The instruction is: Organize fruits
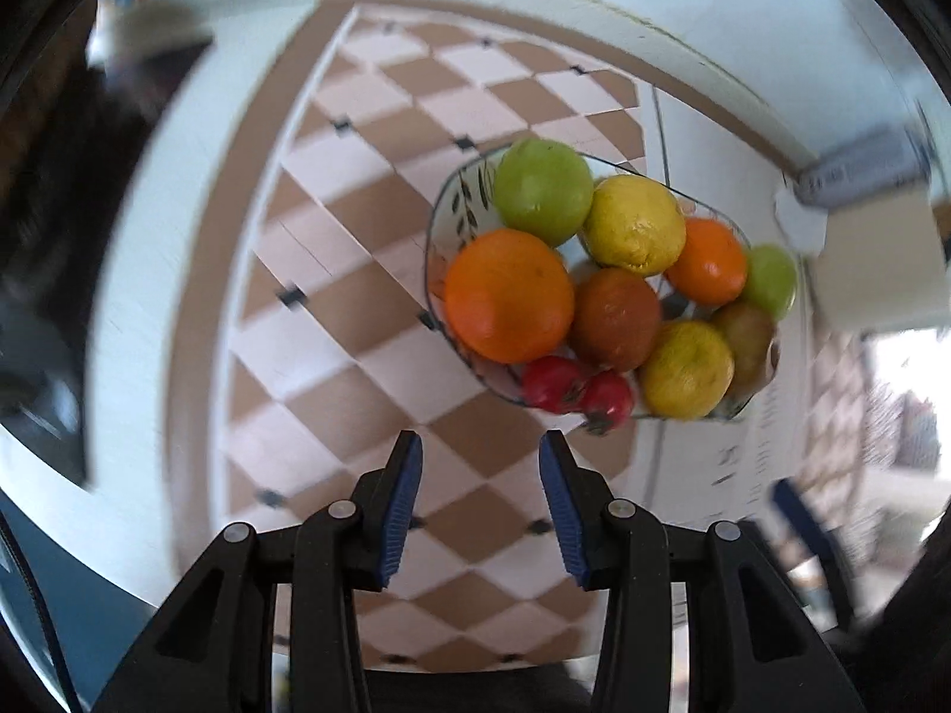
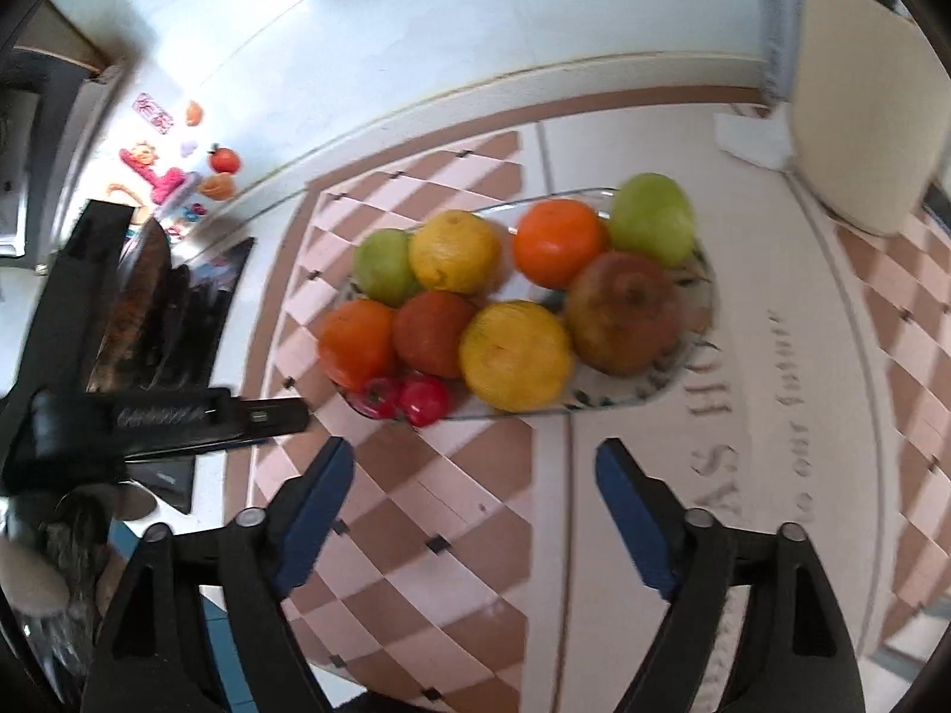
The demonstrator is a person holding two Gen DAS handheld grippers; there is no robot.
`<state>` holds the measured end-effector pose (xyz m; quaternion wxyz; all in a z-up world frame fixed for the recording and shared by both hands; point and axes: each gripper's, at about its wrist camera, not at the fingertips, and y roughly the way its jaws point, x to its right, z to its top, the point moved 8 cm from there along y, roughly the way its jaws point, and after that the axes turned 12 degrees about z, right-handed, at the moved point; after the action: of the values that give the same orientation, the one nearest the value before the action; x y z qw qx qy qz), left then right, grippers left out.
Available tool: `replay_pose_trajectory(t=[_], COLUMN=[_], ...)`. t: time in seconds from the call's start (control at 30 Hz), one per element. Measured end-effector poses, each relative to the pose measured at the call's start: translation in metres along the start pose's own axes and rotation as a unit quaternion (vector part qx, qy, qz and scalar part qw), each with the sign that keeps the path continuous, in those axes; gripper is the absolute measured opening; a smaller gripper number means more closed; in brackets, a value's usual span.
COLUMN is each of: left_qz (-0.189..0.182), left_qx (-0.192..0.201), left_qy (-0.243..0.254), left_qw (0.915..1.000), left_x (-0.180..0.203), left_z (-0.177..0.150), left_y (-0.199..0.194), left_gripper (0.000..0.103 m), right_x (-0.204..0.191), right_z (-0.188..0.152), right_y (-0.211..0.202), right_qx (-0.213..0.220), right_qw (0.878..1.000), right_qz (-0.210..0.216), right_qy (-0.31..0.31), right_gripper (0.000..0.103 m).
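Brown and pink diamond squares cover the tabletop (image 1: 368, 273), and a plain white strip with grey letters runs along one side of it. On the table sits a clear glass plate (image 2: 689, 380) with dark leaf shapes painted on its rim, and it is piled full of fruit. In the left camera a big orange (image 1: 509, 295) lies at the near edge of the plate, touching a green apple (image 1: 544, 190) behind it and a brownish-red fruit (image 1: 617, 319) beside it. A yellow lemon (image 1: 633, 224) rests next to the green apple. Two small red fruits (image 1: 573, 392), maybe tomatoes, sit at the front rim, though the picture is too blurry to be sure. Another yellow fruit (image 1: 686, 369) is just beside them. The left gripper (image 1: 480, 469) hangs over the bare checkered table near the plate, its blue pads spread apart with nothing between them. The right gripper (image 2: 472, 469) is also above the table in front of the plate, spread even wider and holding nothing. In the right camera a brown apple (image 2: 623, 313) lies at the right end of the plate. Colourful magnets (image 2: 178, 160) stick on a white surface far off to the left.
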<state>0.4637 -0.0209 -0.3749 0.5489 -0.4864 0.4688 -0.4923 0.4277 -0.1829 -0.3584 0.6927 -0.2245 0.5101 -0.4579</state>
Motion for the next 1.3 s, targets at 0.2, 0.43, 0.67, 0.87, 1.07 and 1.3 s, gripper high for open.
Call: replay_pose_trajectory(t=[0.2,0.43,0.67,0.87,1.07,1.3], left_qz=[0.050,0.062,0.067,0.076,0.080,0.072], left_qx=[0.069,0.127,0.187,0.233,0.273,0.292], left_qy=[0.058,0.075,0.066,0.051,0.025,0.009], left_qw=[0.9947,0.9872,0.9777,0.9682,0.9584,0.9536], left_x=[-0.003,-0.010,-0.011,-0.014,-0.015,-0.014], left_z=[-0.018,-0.042,-0.076,-0.111,-0.156,-0.207], left_y=[-0.032,-0.074,-0.120,-0.162,-0.209,-0.249], left_gripper=[0.076,0.088,0.089,0.089,0.089,0.089], right_x=[0.000,-0.013,-0.037,-0.059,-0.077,-0.101], right_z=[-0.008,-0.018,-0.034,-0.056,-0.084,-0.125], right_y=[-0.035,-0.088,-0.135,-0.182,-0.237,-0.303], right_qx=[0.023,0.061,0.084,0.106,0.124,0.141], right_qw=[0.998,0.994,0.990,0.988,0.985,0.981], right_qz=[-0.059,-0.093,-0.106,-0.101,-0.095,-0.081], right_qy=[0.006,0.001,-0.025,-0.048,-0.072,-0.102], right_gripper=[0.097,0.098,0.098,0.098,0.098,0.098])
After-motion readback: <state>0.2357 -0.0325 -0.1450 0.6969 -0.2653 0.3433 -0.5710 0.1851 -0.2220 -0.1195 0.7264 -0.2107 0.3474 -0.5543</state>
